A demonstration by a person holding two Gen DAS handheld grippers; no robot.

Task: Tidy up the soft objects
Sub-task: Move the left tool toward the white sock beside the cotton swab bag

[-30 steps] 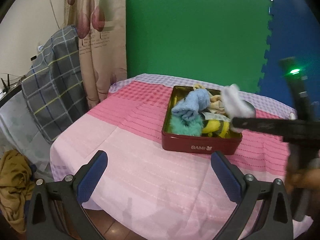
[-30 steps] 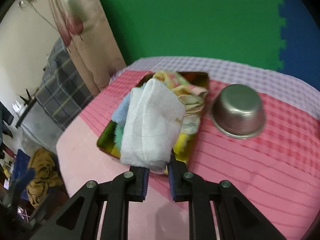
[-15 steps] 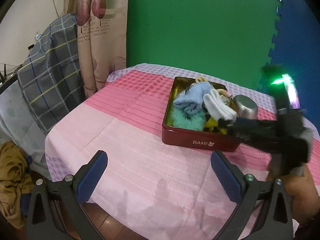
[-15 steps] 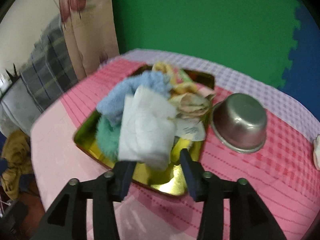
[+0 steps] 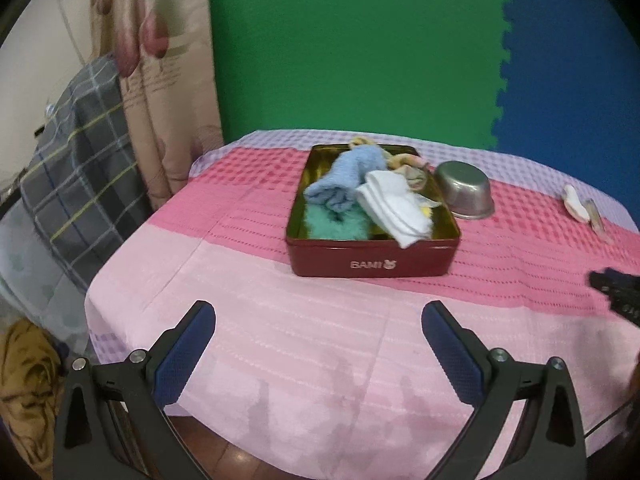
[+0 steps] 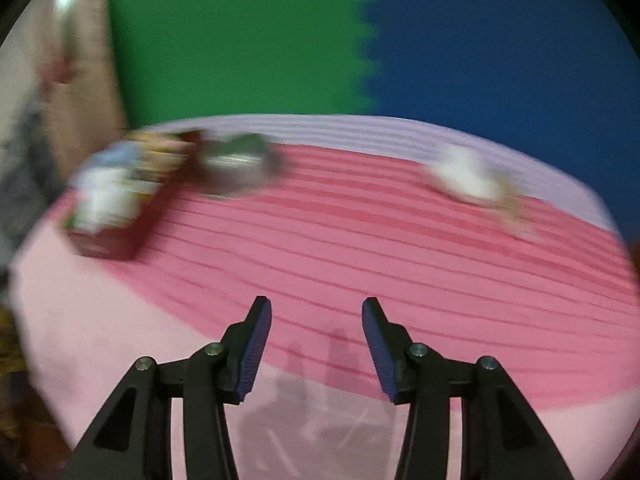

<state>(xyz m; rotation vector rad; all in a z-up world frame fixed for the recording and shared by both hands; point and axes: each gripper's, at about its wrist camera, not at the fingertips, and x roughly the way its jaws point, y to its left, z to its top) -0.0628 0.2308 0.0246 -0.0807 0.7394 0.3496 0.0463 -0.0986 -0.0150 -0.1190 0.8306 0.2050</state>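
Observation:
A red tin stands on the pink tablecloth and holds a folded white cloth, a rolled light-blue towel, a teal fluffy piece and other soft items. My left gripper hovers open in front of the tin, nothing between its fingers. My right gripper is open and empty over the bare cloth; its view is blurred by motion, with the tin at far left. A small white soft item lies far right on the table, also in the left wrist view.
A steel bowl sits just right of the tin. Behind the table are green and blue foam wall mats. A curtain, a plaid cloth and a brown heap lie off the table's left edge.
The right gripper let the white cloth go into the tin, opened, and swung away to the right. The left gripper has hardly shifted.

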